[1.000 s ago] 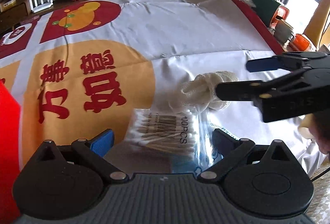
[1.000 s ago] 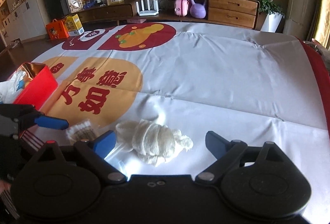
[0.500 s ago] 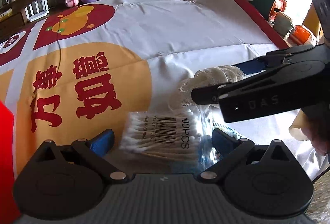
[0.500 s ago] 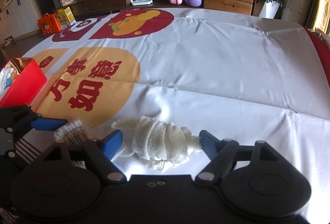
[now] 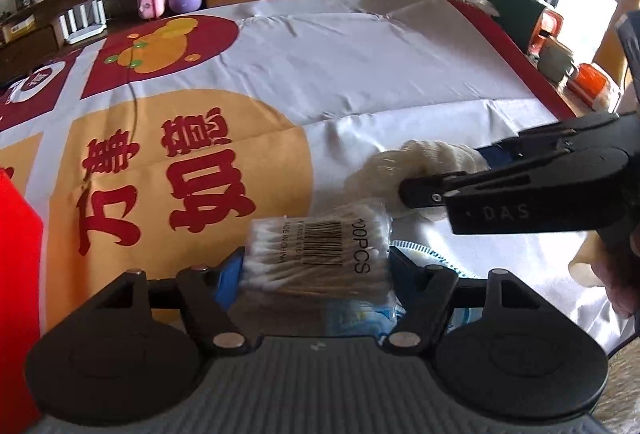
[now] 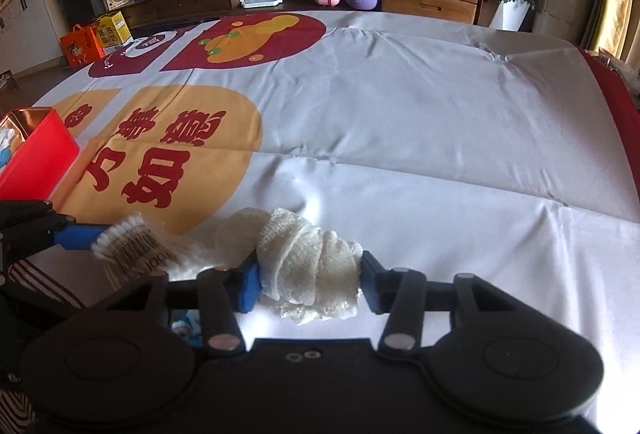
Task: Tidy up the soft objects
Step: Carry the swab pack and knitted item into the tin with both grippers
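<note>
A clear bag of cotton swabs (image 5: 316, 258) lies on the printed tablecloth between the blue pads of my left gripper (image 5: 316, 268). Its jaws are closing and both pads touch the bag's ends. Just right of it is a cream gauze bundle (image 5: 404, 164). My right gripper (image 5: 448, 172) reaches in from the right around that bundle. In the right wrist view the gauze bundle (image 6: 308, 266) sits squeezed between the pads of the right gripper (image 6: 308, 280), whose jaws are closing. The swab bag (image 6: 128, 240) shows at the left beside a blue left finger (image 6: 80, 234).
An open red box (image 6: 36, 154) stands at the table's left edge, with something white and blue inside. A clear packet with blue print (image 5: 360, 314) lies under the swab bag. A hand (image 5: 616, 282) holds the right gripper. Cups and an orange container (image 5: 588, 86) sit past the table's right edge.
Both pairs of jaws have narrowed, the left onto the swab bag and the right onto the gauze bundle. The right gripper has slid further in over the gauze.
</note>
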Demonstrator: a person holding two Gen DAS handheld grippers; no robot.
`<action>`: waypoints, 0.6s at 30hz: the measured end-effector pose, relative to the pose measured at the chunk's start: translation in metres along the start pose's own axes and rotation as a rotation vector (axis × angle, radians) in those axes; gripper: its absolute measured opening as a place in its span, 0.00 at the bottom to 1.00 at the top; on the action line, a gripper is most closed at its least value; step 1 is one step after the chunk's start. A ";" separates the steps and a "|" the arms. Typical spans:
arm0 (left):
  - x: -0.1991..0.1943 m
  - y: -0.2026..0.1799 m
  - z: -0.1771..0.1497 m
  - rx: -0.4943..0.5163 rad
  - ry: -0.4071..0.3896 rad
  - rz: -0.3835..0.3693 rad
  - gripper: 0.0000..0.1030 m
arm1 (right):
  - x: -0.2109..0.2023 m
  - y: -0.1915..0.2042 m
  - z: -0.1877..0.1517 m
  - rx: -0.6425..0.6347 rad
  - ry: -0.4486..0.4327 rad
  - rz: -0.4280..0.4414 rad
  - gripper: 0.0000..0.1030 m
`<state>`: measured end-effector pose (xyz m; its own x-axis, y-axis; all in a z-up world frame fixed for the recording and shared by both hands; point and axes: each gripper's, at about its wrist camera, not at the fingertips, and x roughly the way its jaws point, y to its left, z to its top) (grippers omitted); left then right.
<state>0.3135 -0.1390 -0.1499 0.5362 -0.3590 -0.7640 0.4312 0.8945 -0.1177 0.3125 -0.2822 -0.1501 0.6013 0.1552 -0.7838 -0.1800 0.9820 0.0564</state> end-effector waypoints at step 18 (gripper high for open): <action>-0.064 0.010 0.006 -0.055 -0.070 0.020 0.70 | -0.069 0.020 0.006 -0.002 -0.104 0.026 0.43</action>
<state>0.2874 -0.1089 -0.0985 0.5945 -0.3573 -0.7203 0.3810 0.9141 -0.1390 0.2722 -0.2722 -0.0915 0.6742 0.1912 -0.7134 -0.1983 0.9773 0.0746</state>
